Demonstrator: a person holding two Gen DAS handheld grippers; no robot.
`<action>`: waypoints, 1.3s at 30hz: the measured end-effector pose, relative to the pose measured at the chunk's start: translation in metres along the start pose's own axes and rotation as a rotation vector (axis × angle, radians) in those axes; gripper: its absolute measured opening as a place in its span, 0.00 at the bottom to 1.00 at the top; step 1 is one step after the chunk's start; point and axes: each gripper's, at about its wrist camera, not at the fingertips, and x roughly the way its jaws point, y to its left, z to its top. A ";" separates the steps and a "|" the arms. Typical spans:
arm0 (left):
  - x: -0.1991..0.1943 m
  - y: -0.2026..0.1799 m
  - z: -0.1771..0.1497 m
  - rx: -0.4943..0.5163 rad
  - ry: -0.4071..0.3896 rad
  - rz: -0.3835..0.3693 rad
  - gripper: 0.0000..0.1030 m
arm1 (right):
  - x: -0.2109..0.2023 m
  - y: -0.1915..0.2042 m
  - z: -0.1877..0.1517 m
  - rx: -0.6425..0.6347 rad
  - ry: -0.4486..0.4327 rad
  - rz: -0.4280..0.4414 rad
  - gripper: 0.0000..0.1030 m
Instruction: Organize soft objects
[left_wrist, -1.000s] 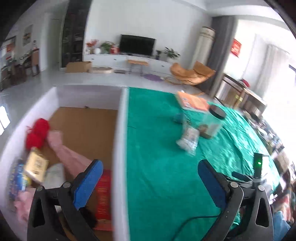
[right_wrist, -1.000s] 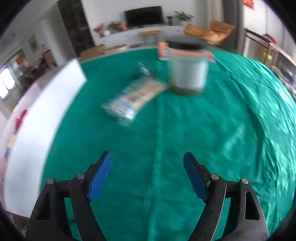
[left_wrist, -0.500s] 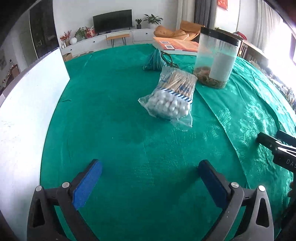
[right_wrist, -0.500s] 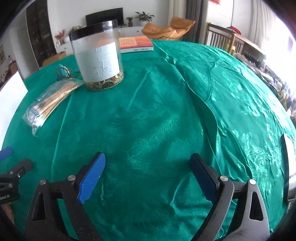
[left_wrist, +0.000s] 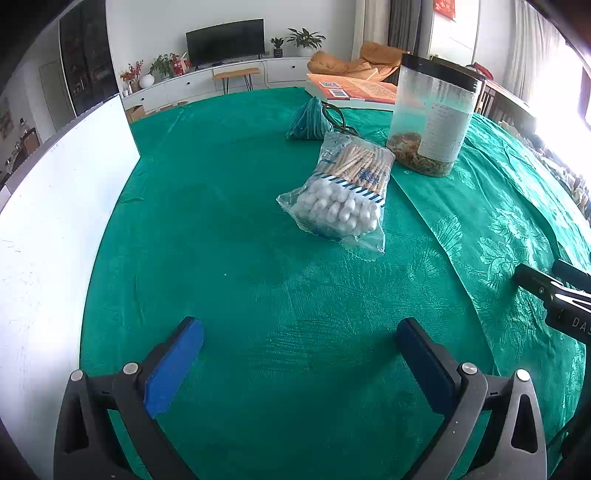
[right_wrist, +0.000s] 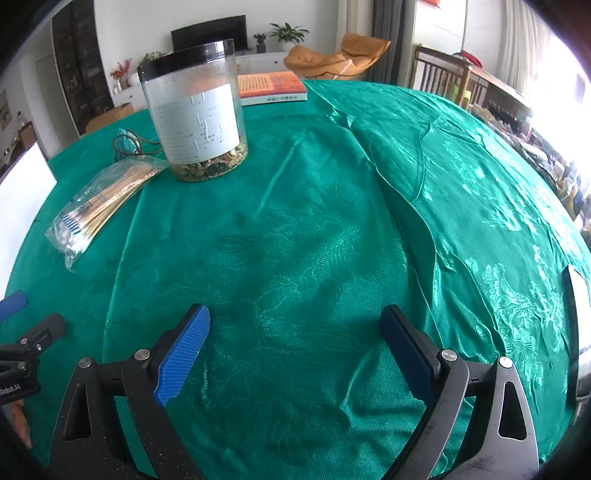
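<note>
A clear bag of cotton swabs (left_wrist: 343, 192) lies on the green tablecloth ahead of my left gripper (left_wrist: 299, 358), which is open and empty, low over the cloth. The bag also shows at the left of the right wrist view (right_wrist: 99, 206). A small teal woven pouch (left_wrist: 309, 120) sits behind the bag. My right gripper (right_wrist: 295, 343) is open and empty over bare cloth, to the right of the left gripper. The white box wall (left_wrist: 55, 221) stands at the left.
A clear jar with a black lid (left_wrist: 432, 118) (right_wrist: 195, 114) stands beside the bag. An orange book (left_wrist: 354, 88) (right_wrist: 273, 86) lies at the far edge. A white object (right_wrist: 578, 295) lies at the right. The cloth has folds on the right side.
My left gripper swung from over the white box to the table and came nearer the swab bag. My right gripper turned right, away from the bag. Both stayed open.
</note>
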 end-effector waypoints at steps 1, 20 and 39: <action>0.000 0.000 0.000 0.000 0.000 0.000 1.00 | -0.001 0.000 0.000 0.000 0.000 0.000 0.92; 0.000 0.000 0.000 0.000 0.000 0.000 1.00 | 0.000 0.000 0.000 0.000 0.000 0.000 0.92; 0.001 0.000 0.000 0.001 0.000 0.000 1.00 | 0.001 0.000 0.001 0.000 0.000 0.001 0.92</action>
